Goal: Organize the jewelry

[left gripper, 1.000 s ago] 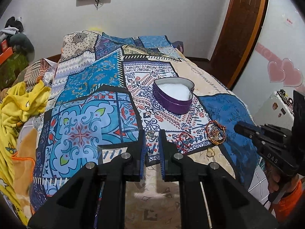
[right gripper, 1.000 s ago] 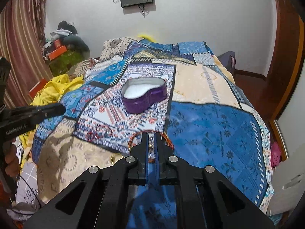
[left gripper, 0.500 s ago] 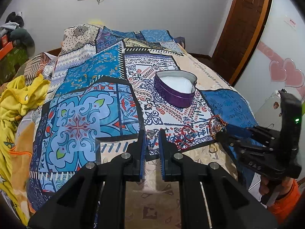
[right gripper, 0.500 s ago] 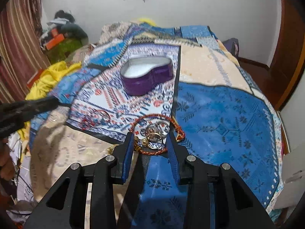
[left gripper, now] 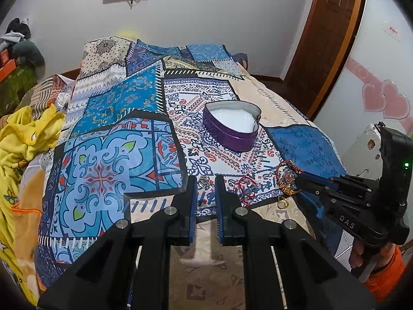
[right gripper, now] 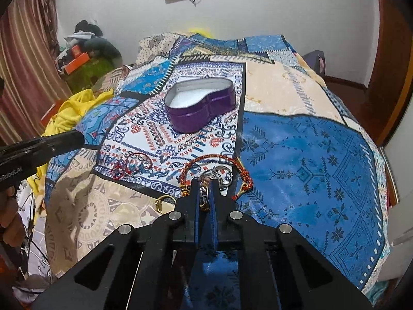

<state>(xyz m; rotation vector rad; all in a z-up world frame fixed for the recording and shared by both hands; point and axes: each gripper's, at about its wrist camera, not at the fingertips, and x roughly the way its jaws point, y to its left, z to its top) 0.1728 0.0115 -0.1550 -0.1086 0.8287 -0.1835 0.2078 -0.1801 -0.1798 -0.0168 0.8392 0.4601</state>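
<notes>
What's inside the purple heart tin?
The purple tin holds only a white lining; no jewelry shows in it. Its near wall hides the closest strip of the floor in both views.

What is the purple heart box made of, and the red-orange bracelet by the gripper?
The purple heart box looks like thin painted metal: its wall is glossy, its rim silvery. The white filling could be foam or fabric. The red-orange bracelet looks like braided cord, since its strands appear twisted and matte.
</notes>
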